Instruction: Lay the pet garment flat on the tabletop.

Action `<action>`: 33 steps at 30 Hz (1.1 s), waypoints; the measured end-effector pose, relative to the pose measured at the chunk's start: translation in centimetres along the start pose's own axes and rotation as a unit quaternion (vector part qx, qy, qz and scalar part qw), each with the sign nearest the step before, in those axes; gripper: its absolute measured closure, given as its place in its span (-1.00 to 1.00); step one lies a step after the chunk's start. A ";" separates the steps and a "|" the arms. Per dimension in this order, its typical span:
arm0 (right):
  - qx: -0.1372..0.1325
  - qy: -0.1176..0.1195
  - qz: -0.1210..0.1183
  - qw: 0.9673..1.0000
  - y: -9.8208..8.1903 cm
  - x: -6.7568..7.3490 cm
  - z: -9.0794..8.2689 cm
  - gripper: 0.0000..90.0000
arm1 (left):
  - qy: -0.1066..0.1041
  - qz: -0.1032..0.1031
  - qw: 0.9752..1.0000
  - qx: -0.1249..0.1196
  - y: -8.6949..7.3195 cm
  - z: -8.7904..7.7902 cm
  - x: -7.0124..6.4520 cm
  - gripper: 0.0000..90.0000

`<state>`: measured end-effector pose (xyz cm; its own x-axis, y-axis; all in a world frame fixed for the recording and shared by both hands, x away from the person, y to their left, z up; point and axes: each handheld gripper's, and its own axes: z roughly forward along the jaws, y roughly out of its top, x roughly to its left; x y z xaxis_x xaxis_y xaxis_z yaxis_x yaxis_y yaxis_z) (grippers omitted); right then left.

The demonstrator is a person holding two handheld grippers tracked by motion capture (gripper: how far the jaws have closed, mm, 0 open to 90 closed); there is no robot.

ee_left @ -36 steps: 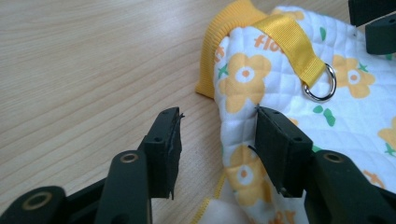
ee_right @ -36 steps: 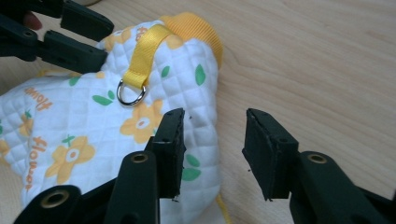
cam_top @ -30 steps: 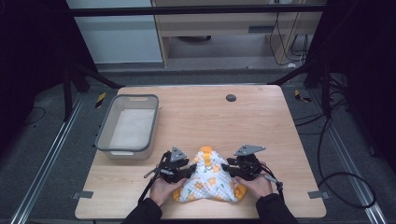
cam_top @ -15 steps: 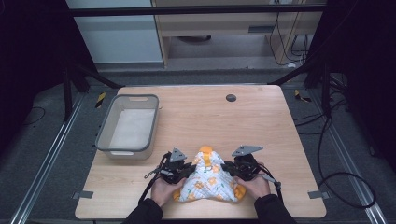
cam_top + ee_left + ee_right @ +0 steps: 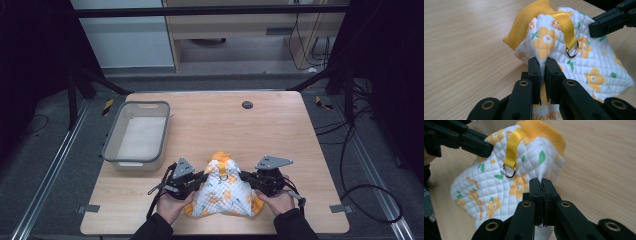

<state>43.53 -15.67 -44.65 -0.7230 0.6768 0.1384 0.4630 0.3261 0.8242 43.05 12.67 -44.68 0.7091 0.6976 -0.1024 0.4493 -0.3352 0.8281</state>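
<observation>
A small quilted white garment with orange flowers, an orange ribbed collar and a yellow strap with a metal ring lies near the table's front edge. My left gripper is shut on a fold of its left side; in the left gripper view the cloth is pinched between the black jaws. My right gripper is shut on a fold of its right side, as the right gripper view shows. Between the two grippers the garment is bunched up into a peak. A hand holds each gripper from below.
A grey plastic bin with a white bottom stands at the table's left. A dark round grommet sits in the wooden table near the far edge. Metal rails and cables lie on the floor beside the table.
Both grippers keep their hold on the garment; they and the cloth have barely shifted over the last second.
</observation>
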 end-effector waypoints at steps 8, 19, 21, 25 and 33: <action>-0.045 -0.003 -0.022 0.999 1.5 1.2 -2.8 0.97 | 0.001 0.024 0.999 -0.047 2.3 -2.5 -1.2 0.86; -0.106 -0.054 -0.025 0.993 5.9 0.3 -2.5 0.95 | 0.052 0.035 0.994 -0.088 6.7 -1.4 0.6 0.85; -0.109 -0.076 -0.019 0.991 6.7 -0.9 -1.1 0.95 | 0.074 0.023 0.992 -0.095 7.6 0.0 1.8 0.83; -0.087 -0.136 0.022 0.987 7.5 -4.9 3.5 0.81 | 0.081 -0.044 0.990 -0.110 8.2 3.0 4.9 0.51; -0.068 -0.189 0.010 0.980 6.1 -6.8 3.8 0.48 | 0.123 -0.067 0.988 -0.070 6.2 3.5 7.5 -0.15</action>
<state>53.25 -15.76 -42.65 -0.4616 0.8863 -0.0369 0.3844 0.2373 0.8922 53.09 13.65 -42.25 0.4870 0.8685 -0.0924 0.4372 -0.1508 0.8866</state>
